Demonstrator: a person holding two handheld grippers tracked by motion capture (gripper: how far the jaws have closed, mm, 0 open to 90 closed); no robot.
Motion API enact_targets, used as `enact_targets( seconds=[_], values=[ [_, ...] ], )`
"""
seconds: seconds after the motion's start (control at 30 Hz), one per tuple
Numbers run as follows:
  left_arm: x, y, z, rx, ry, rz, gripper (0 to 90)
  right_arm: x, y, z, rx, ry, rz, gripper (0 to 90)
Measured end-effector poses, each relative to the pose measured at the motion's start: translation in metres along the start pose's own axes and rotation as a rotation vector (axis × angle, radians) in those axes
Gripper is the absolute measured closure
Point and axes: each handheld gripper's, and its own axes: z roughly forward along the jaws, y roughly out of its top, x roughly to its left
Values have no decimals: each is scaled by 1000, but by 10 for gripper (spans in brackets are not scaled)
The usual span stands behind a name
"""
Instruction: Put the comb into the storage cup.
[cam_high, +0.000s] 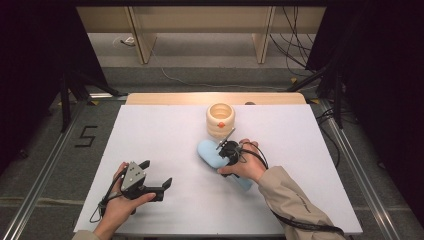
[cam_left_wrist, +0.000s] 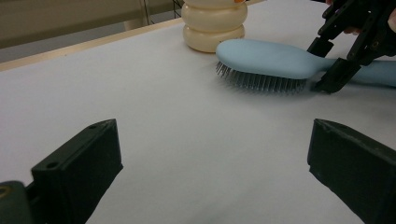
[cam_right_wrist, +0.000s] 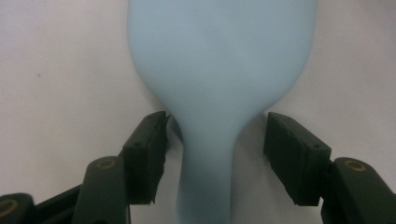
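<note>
Right gripper (cam_right_wrist: 215, 154) fingers straddle the blue hairbrush (cam_right_wrist: 219, 70) neck, not yet gripping; left gripper (cam_left_wrist: 215, 172) idle, released.

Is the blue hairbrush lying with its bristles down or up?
Bristles down. The left gripper view shows the hairbrush with its bristles pointing at the white table and its smooth back on top.
</note>
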Motion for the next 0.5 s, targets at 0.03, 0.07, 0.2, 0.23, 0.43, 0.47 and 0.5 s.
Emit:
enact_targets(
  seconds=[0.03,0.07,0.2,0.23,0.43,0.47,0.5],
  values=[
    [0,0,0,0,0,0,23,0,0,0,0,0,-2,406],
    [0,0,0,0,1,0,23,0,0,0,2,0,3,410],
    [-1,1,0,-1,-4,4,23,0,1,0,5,-6,-2,413],
    [-1,1,0,-2,-5,5,23,0,1,0,7,-8,-4,414],
    [-2,1,-1,-4,-4,2,23,2,3,1,16,-25,3,420],
    [-2,1,0,-3,-5,2,23,2,4,1,21,-25,4,425],
    [-2,1,0,-3,-5,3,24,2,4,1,23,-28,7,429]
  ],
)
